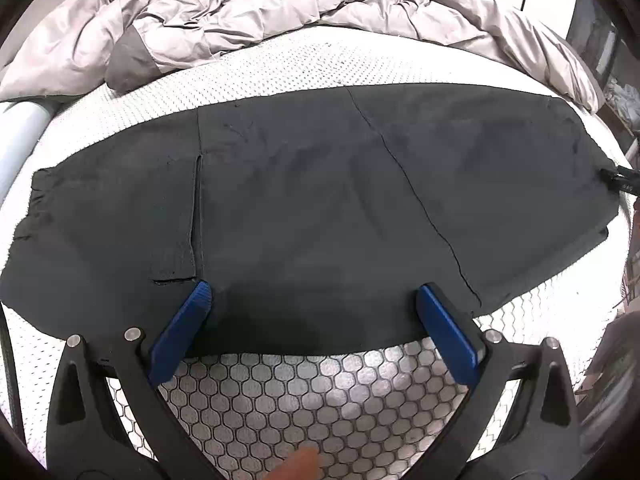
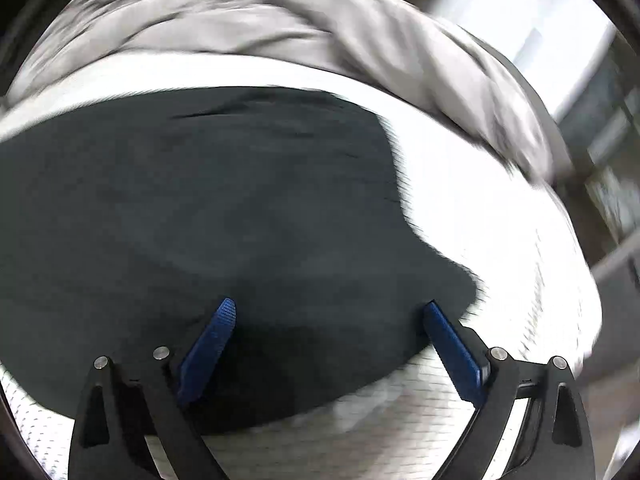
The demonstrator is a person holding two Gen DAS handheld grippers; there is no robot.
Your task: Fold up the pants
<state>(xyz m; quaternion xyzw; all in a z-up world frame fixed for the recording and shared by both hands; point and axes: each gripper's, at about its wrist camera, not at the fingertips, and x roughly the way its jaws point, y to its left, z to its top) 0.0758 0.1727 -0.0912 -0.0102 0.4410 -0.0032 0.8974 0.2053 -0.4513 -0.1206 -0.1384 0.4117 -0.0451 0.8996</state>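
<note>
Dark pants (image 1: 304,200) lie flat across a white mesh mattress (image 1: 280,68), laid in overlapping layers with seams showing. My left gripper (image 1: 314,294) is open, its blue fingers (image 1: 188,320) spread over the near edge of the pants. In the right wrist view the pants (image 2: 200,208) fill the left and middle, blurred by motion, with their end at the right. My right gripper (image 2: 330,310) is open, hovering over the pants' near right corner, holding nothing.
A crumpled grey duvet (image 1: 248,12) is heaped at the back of the mattress and also shows in the right wrist view (image 2: 360,40). A pale tube (image 1: 20,132) lies at the left. A dark cord or tool (image 1: 620,182) sits at the pants' right end. Furniture stands at the right.
</note>
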